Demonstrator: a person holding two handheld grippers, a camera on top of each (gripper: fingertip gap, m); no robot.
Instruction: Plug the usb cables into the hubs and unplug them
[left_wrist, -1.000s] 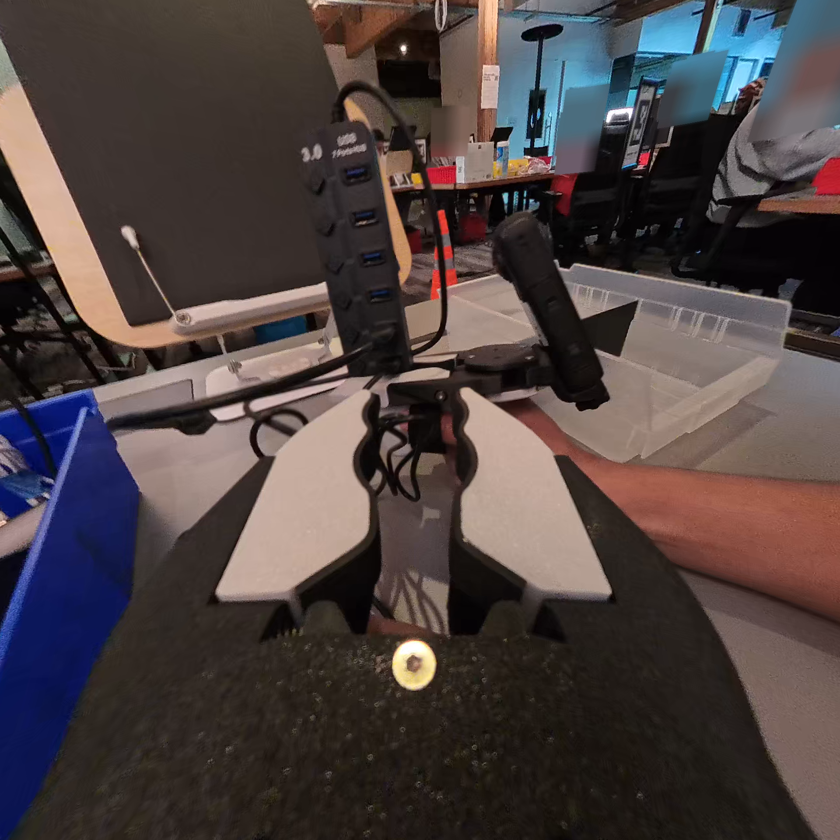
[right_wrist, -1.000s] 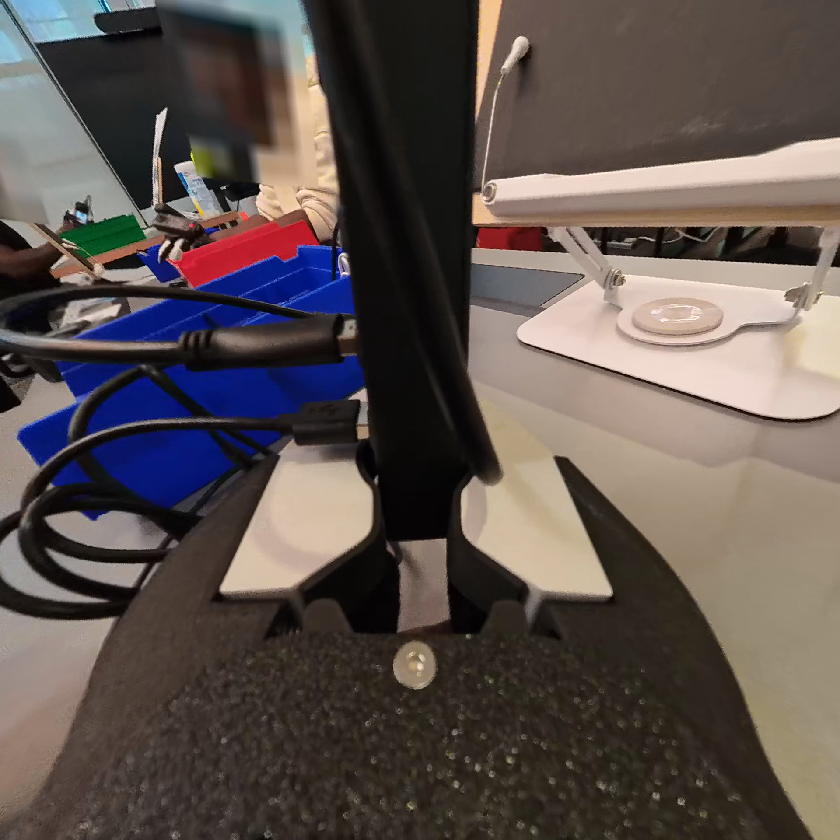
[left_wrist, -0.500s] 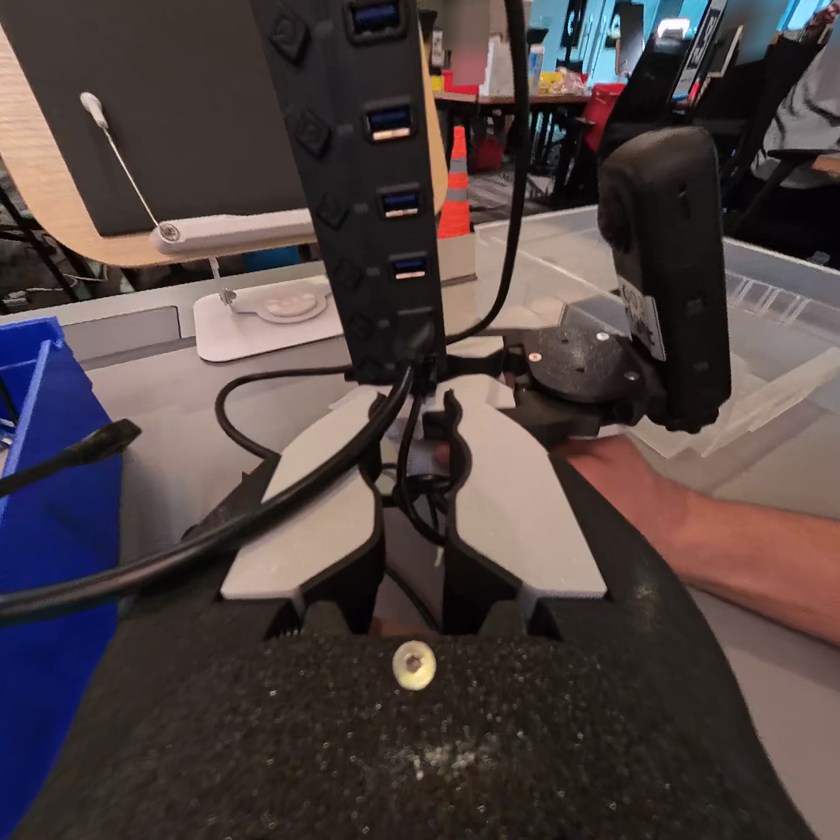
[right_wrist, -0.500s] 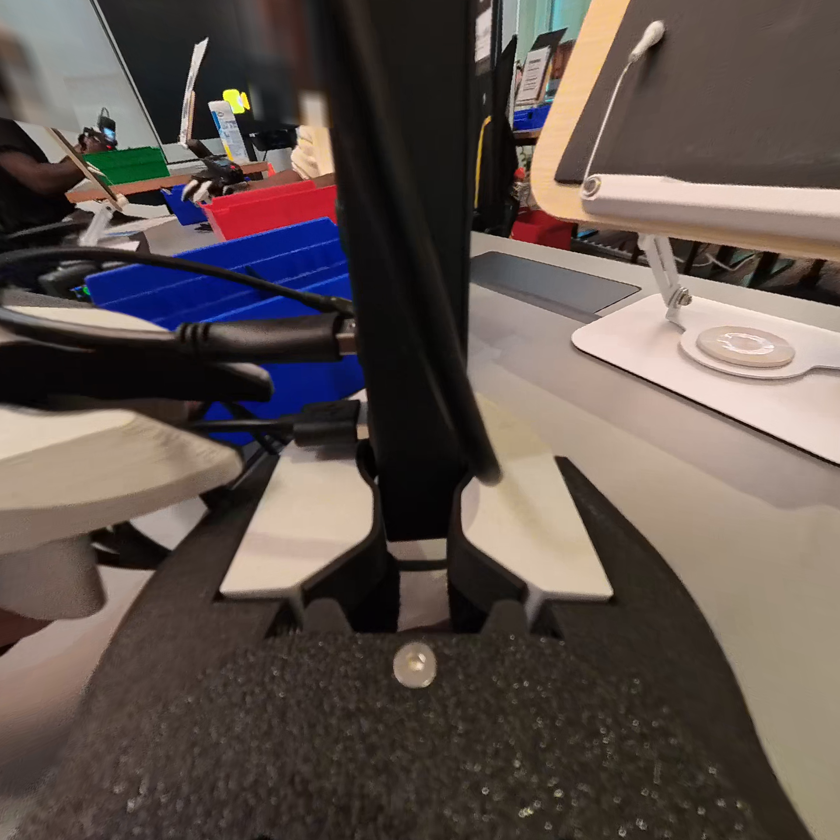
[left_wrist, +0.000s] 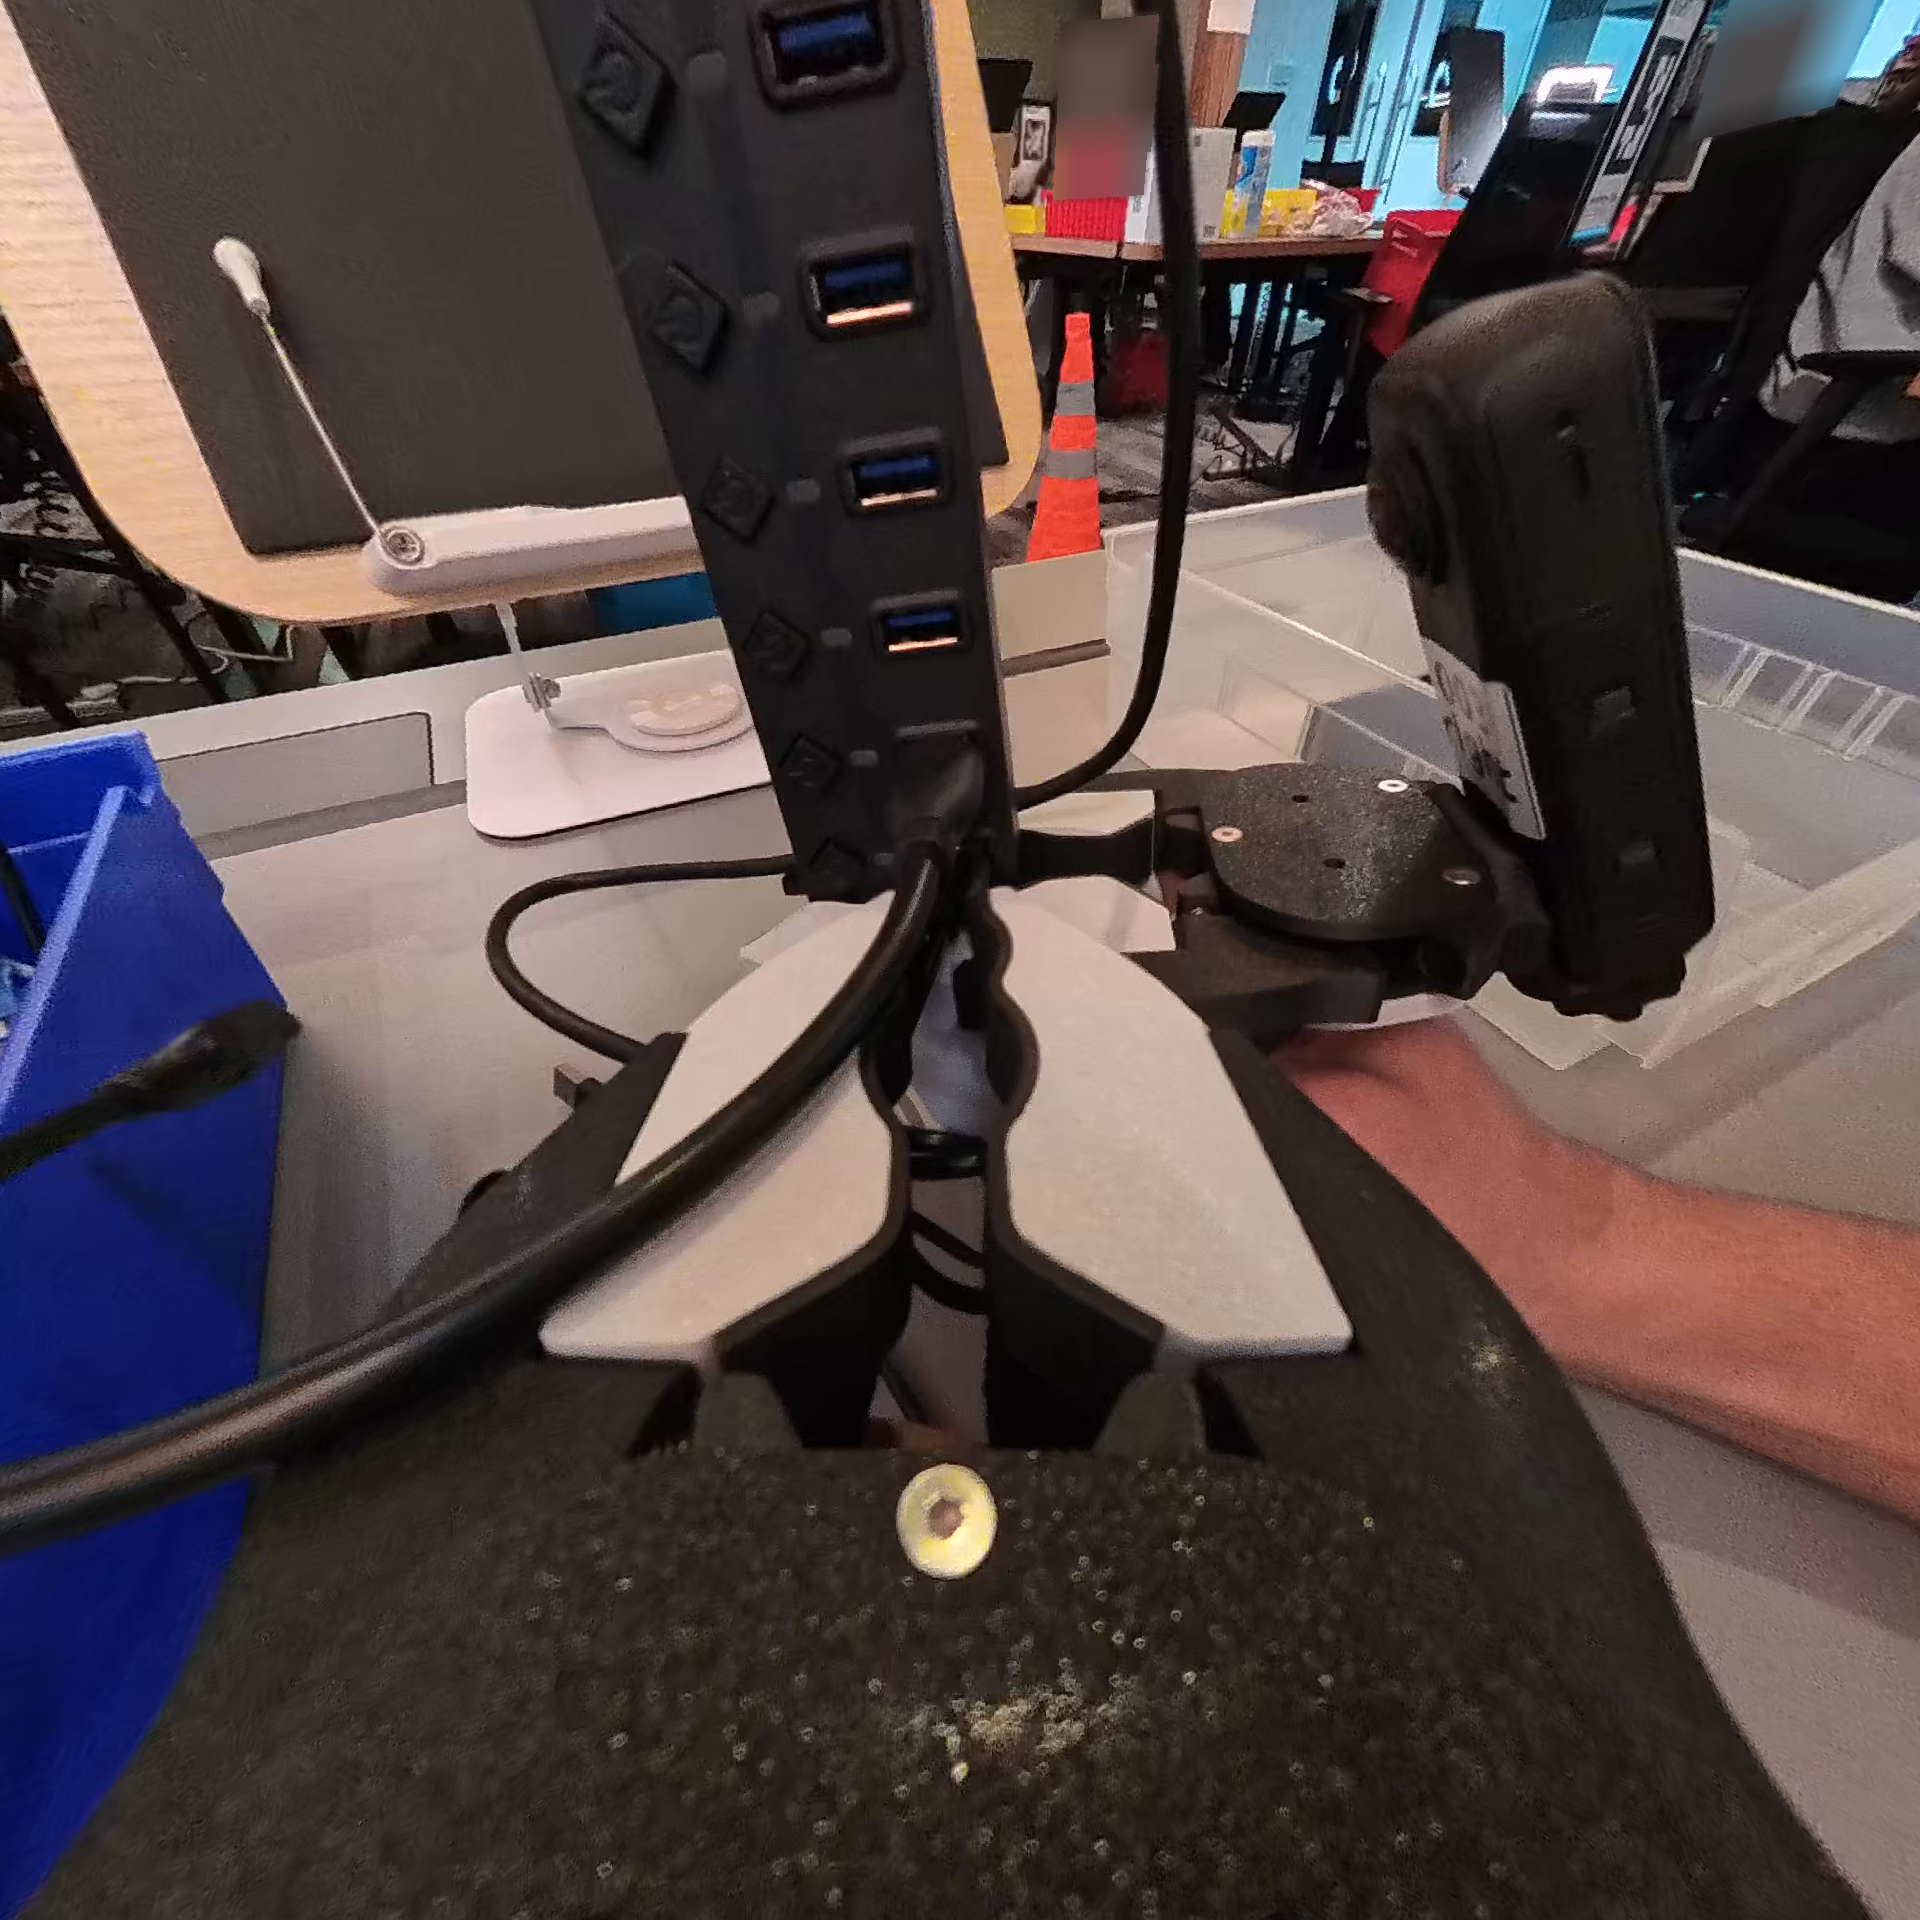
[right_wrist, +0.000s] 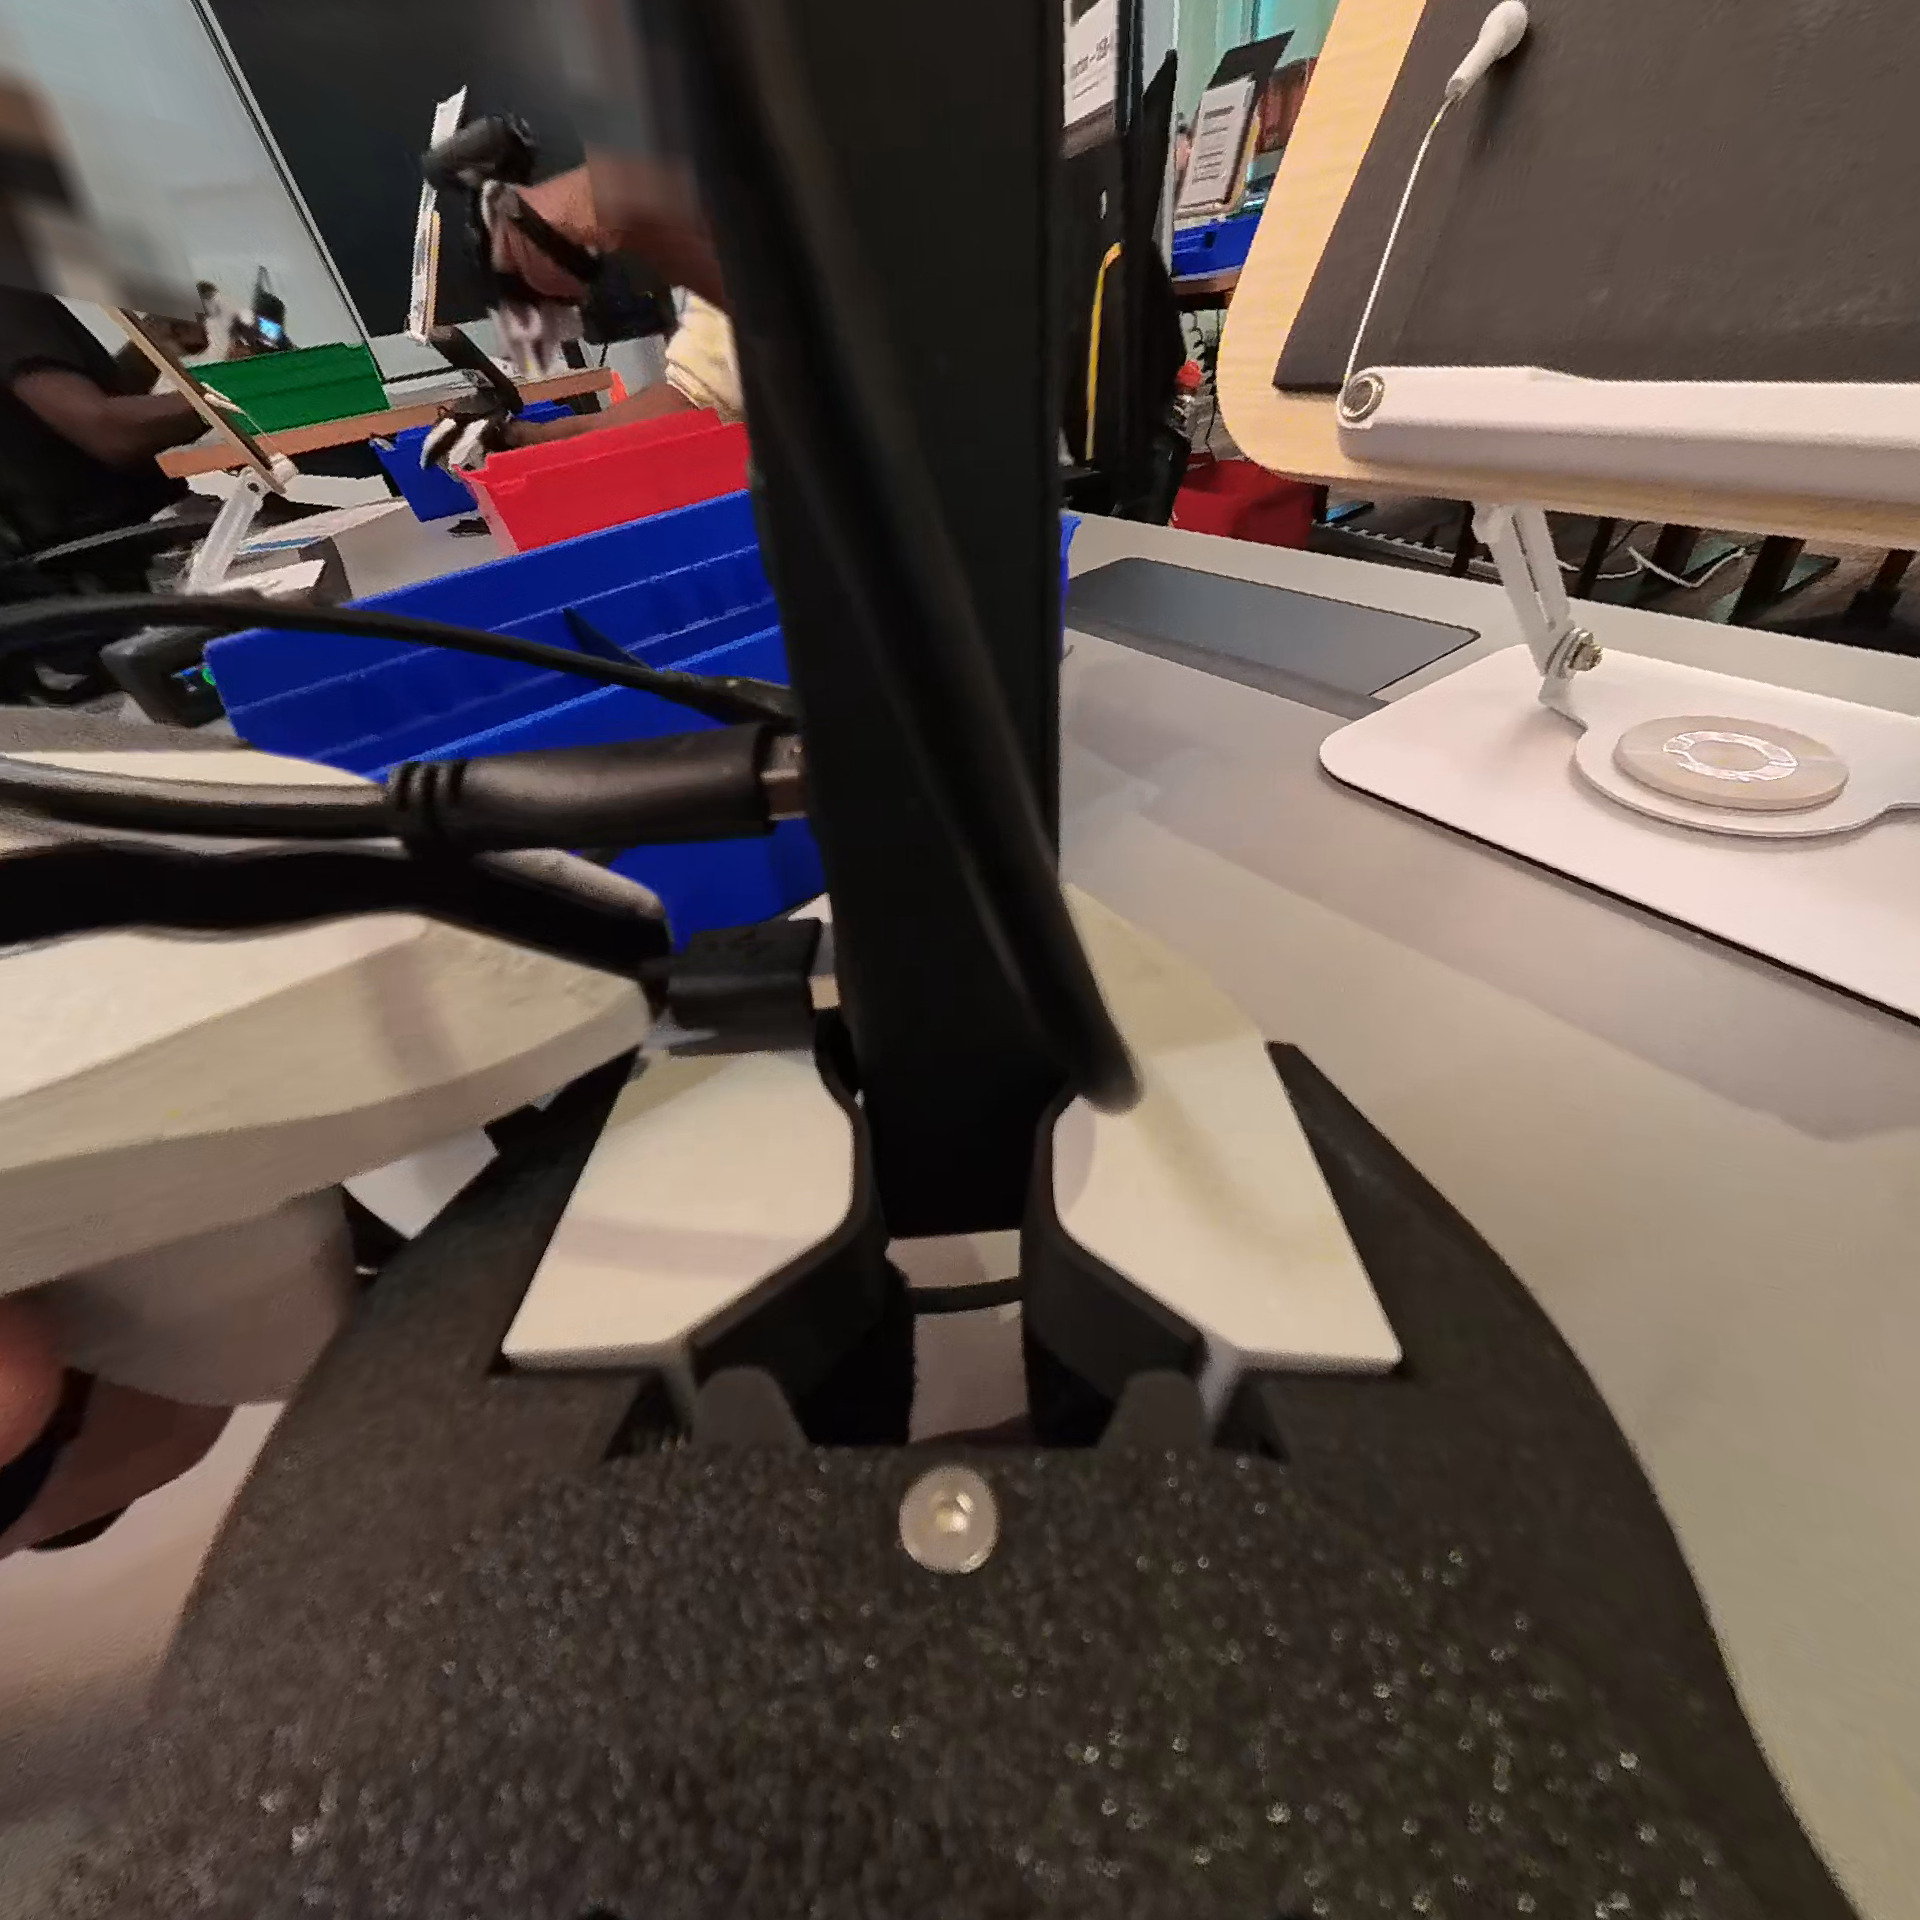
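Right gripper (right_wrist: 951, 1153) clamping bottom end of upright black hub (right_wrist: 914, 582), holding it standing above table (right_wrist: 1455, 1091). Left gripper (left_wrist: 951, 977) closing in at hub's lowest ports, fingers nearly together around small plug (right_wrist: 743, 971); firm grip not confirmable. Thick cable (left_wrist: 644, 1174) sitting plugged one port higher, draping across left finger (left_wrist: 769, 1143). Risk: draped cable snagging during pull, hub twisting in clamp, neighbouring plug dragging out.

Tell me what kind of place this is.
Probably a shared workshop or lab: a grey worktable with blue parts bins, more benches holding coloured bins behind, and an orange traffic cone on the floor.
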